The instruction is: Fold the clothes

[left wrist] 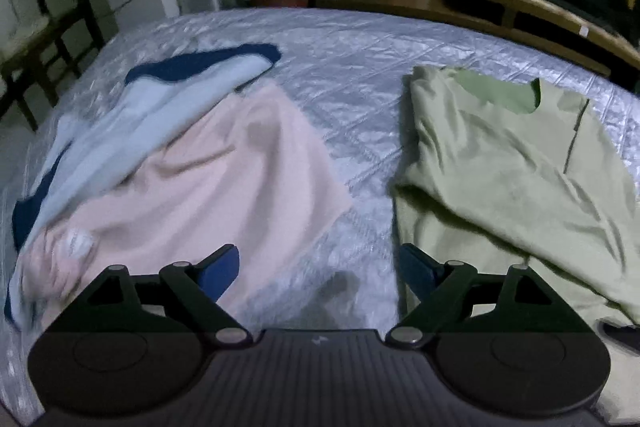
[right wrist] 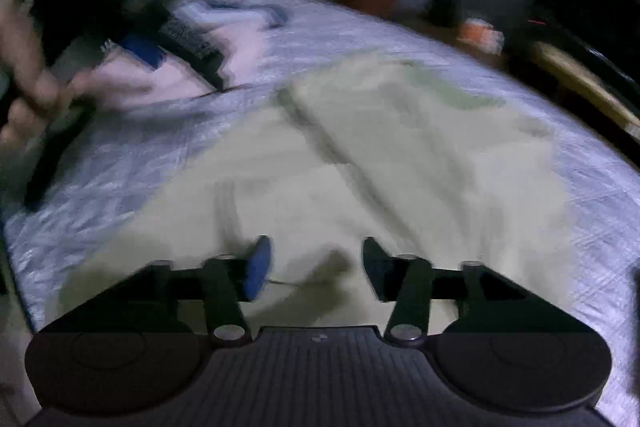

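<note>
Both claws — left gripper [left wrist: 319, 273] and right gripper [right wrist: 316, 267] — hang wide open and empty over the bed [left wrist: 360, 39]; pinch the green shirt [left wrist: 508, 155] hem at both corners — then fold evenly.

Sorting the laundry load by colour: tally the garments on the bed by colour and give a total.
Green: 1, the green shirt, lying right of the others.
Pink: 1, the pink garment.
Light blue with navy trim: 1, the light blue garment, overlapping the pink one's far edge.
Total: 3 garments on the bed. Anything beneath them is hidden.
</note>
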Tool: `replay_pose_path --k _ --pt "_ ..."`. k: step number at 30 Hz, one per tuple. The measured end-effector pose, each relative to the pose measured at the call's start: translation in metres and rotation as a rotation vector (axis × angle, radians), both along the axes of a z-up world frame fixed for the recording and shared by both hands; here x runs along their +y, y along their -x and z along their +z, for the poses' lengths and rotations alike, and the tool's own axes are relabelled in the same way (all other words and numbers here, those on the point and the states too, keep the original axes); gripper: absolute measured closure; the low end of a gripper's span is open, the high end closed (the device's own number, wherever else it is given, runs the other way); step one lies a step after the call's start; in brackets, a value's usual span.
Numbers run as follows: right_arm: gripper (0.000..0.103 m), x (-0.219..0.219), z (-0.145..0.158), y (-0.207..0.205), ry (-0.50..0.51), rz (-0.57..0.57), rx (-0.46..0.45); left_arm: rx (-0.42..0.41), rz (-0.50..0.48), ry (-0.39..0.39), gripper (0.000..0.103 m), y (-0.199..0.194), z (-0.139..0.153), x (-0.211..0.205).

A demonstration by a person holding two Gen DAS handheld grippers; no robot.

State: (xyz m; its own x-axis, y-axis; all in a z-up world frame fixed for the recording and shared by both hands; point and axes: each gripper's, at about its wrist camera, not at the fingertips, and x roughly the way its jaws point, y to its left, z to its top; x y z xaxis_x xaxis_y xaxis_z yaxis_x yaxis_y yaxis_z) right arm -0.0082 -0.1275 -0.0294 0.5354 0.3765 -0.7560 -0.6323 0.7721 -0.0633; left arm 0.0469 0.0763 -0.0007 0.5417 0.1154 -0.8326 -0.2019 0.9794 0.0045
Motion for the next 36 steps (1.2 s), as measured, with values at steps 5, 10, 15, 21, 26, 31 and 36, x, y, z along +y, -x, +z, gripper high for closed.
replay_pose_path --k 5,10,15,21,26,31,36 --pt "0.046 0.007 -0.01 -0.003 -0.12 -0.108 0.12 0.041 -0.014 0.025 0.017 0.031 0.0 0.002" --pt "0.045 -0.006 0.005 0.027 -0.138 -0.044 0.173 0.042 -0.049 0.025 0.017 0.057 0.002 -0.003" --pt "0.028 -0.075 0.02 0.004 -0.151 -0.323 0.061 0.043 -0.078 0.023 0.015 0.092 0.001 -0.012" --pt "0.037 -0.13 0.0 -0.04 -0.08 -0.546 0.113 0.074 -0.068 0.066 0.015 0.133 -0.008 -0.021" --pt "0.04 -0.163 -0.022 -0.026 -0.296 -0.655 0.151 0.098 -0.039 0.102 0.016 0.145 -0.016 -0.024" --pt "0.043 -0.151 -0.029 -0.006 -0.269 -0.602 0.054 0.086 -0.057 0.105 0.016 0.15 -0.018 -0.035" --pt "0.089 -0.132 -0.03 -0.005 -0.153 -0.505 -0.008 0.096 -0.076 0.105 0.016 0.154 -0.023 -0.049"
